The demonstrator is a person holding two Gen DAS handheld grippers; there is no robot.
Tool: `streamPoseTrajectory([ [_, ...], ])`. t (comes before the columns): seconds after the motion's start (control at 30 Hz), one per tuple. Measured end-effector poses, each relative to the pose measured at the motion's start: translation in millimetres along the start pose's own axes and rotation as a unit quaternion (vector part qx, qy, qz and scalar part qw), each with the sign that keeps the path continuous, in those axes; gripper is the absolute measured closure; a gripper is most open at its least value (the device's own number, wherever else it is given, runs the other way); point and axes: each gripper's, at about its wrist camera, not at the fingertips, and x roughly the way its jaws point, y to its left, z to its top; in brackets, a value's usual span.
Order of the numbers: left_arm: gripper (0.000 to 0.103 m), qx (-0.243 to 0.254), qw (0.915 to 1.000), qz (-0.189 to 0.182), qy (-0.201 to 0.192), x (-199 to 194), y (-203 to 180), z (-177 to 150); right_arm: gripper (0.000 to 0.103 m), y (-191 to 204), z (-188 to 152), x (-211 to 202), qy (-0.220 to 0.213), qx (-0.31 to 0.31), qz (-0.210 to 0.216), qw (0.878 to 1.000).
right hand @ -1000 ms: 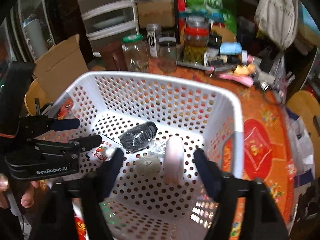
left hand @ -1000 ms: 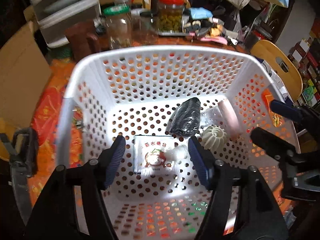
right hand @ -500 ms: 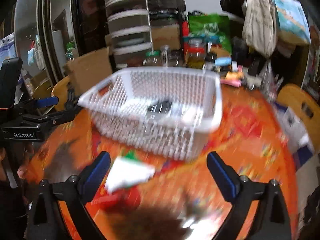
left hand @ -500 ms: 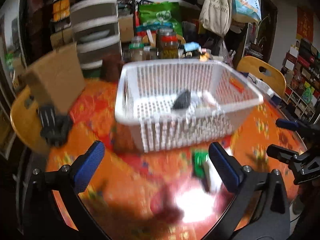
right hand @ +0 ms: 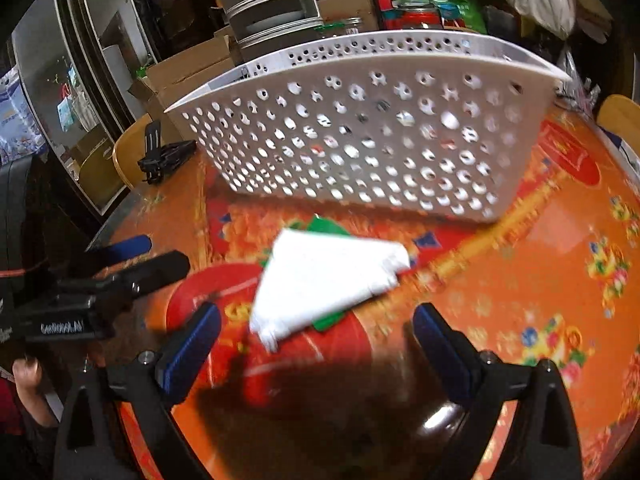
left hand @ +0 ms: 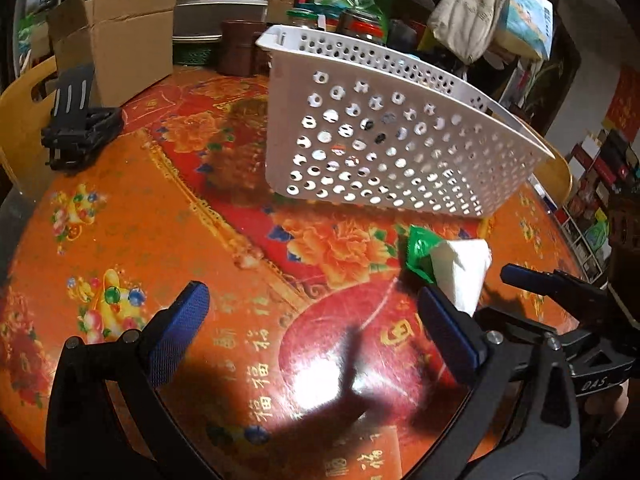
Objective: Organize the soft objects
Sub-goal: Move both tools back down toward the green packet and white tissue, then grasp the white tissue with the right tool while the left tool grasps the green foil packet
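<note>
A white perforated basket (left hand: pixel 384 136) stands on the orange and red table; it also shows in the right wrist view (right hand: pixel 360 132). A white soft tissue pack (right hand: pixel 324 280) with a green packet (right hand: pixel 326 226) under it lies on the table in front of the basket; it also shows in the left wrist view (left hand: pixel 460 268). My left gripper (left hand: pixel 316 328) is open and empty, low over the table, left of the pack. My right gripper (right hand: pixel 316 340) is open and empty, just in front of the pack. The basket's contents are hidden behind its wall.
A cardboard box (left hand: pixel 120 40) and a black clamp (left hand: pixel 80 120) sit at the table's left. Jars (left hand: pixel 360 20), stacked trays (right hand: pixel 272 12) and bags crowd the back. A yellow chair (left hand: pixel 556 168) stands right. The other gripper shows in each view (left hand: pixel 560 292) (right hand: pixel 120 272).
Both grippers have pulled back out of the basket and dropped low over the table in front of it. The white pack now lies close ahead of the right gripper.
</note>
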Motion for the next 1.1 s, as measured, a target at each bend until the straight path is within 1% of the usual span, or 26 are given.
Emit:
streamPoseTrajectory([
  [0.07,0.001,-0.001,1.0,-0.001,-0.001,2,-1,1,0.006,-2,7,9,0.006,0.007,0.001,1.0],
  [0.13,0.001,-0.002,0.9999,0.014,-0.002,6,0,5,0.007,-3,11,16,0.009,0.012,0.004,1.0],
  [0.2,0.001,-0.008,1.0,0.004,0.002,10,4,7,0.013,-4,13,17,0.006,0.018,0.0,1.0],
  [0.23,0.001,-0.01,0.9999,-0.004,0.002,10,5,7,0.02,-4,13,19,0.009,0.017,-0.002,1.0],
  [0.27,0.001,-0.011,0.9999,-0.002,-0.001,10,5,8,0.029,-5,13,21,0.014,0.016,-0.004,1.0],
  [0.33,0.001,-0.012,0.9999,0.002,-0.001,11,6,8,0.039,-5,12,21,0.015,0.013,-0.01,1.0],
  [0.37,0.001,-0.013,0.9999,0.001,0.0,11,6,8,0.046,-5,12,21,0.014,0.011,-0.01,1.0],
  [0.47,0.001,-0.017,0.9998,0.005,0.001,12,8,8,0.056,-8,10,19,0.013,0.014,0.003,1.0],
  [0.57,0.001,-0.018,0.9998,0.008,0.003,13,9,7,0.057,-15,3,5,-0.003,0.019,0.009,1.0],
  [0.6,0.001,-0.015,0.9998,0.011,0.004,14,8,7,0.057,-24,-1,-5,-0.012,0.03,0.013,0.999],
  [0.7,0.001,0.007,0.9998,0.019,0.008,16,-4,5,0.057,-44,-9,-26,-0.034,0.053,0.009,0.998],
  [0.8,0.001,0.033,0.9992,0.015,0.02,23,-30,4,0.057,-67,-21,-38,-0.042,0.075,-0.014,0.996],
  [0.87,0.001,0.06,0.9974,0.018,0.036,35,-53,2,0.057,-77,-26,-40,-0.041,0.085,-0.017,0.995],
  [1.0,0.001,0.091,0.993,0.025,0.071,64,-89,1,0.057,-82,-34,-46,-0.046,0.079,-0.04,0.995],
  [1.07,0.001,0.105,0.9909,0.044,0.071,72,-102,1,0.057,-82,-36,-46,-0.048,0.078,-0.046,0.995],
  [1.1,0.001,0.106,0.9908,0.044,0.072,75,-106,2,0.057,-83,-37,-48,-0.05,0.079,-0.045,0.995],
])
